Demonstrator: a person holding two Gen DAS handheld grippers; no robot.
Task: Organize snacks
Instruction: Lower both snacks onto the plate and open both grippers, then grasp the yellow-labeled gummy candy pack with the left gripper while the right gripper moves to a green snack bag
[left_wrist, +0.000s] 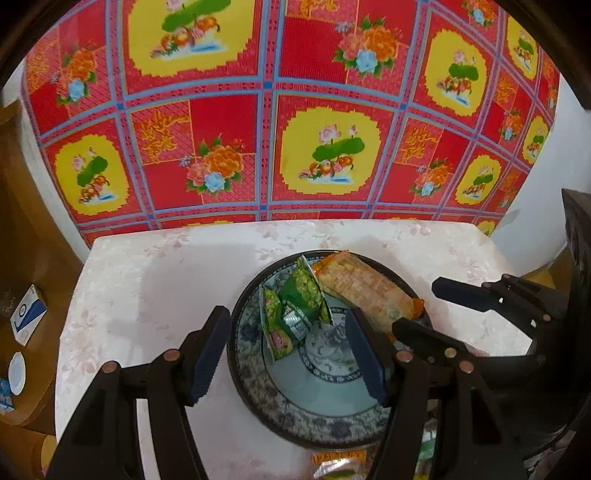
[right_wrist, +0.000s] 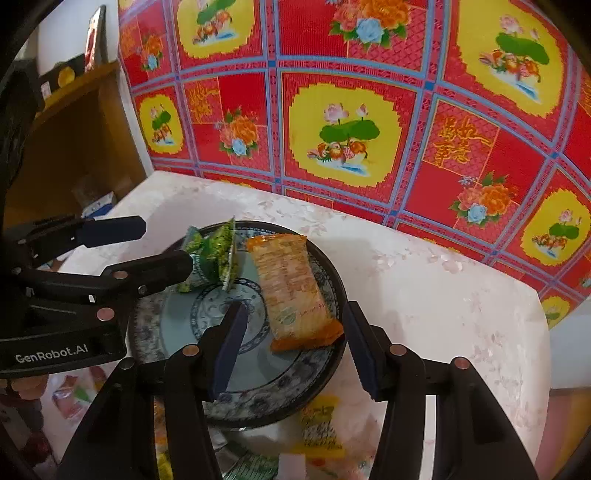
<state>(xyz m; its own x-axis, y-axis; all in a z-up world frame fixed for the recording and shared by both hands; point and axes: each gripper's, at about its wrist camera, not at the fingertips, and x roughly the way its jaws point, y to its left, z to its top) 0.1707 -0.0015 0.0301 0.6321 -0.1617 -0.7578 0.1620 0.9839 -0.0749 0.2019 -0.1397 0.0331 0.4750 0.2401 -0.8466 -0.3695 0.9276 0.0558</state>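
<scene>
A blue-patterned plate (left_wrist: 258, 391) (right_wrist: 258, 387) sits on the white table. On it lie two green snack packets (left_wrist: 295, 310) (right_wrist: 214, 254) and an orange cracker pack (left_wrist: 365, 291) (right_wrist: 295, 291). My left gripper (left_wrist: 288, 358) is open and empty, just above the plate with the green packets between its fingers. My right gripper (right_wrist: 295, 350) is open and empty, its fingers either side of the near end of the cracker pack. Each gripper shows in the other's view: the right (left_wrist: 447, 306) and the left (right_wrist: 147, 243).
More snack packets lie by the table's near edge below the plate (left_wrist: 340, 461) (right_wrist: 317, 424). A red and yellow floral cloth (left_wrist: 277, 110) hangs behind the table. A brown shelf (left_wrist: 22, 295) (right_wrist: 74, 140) with small boxes stands to the left.
</scene>
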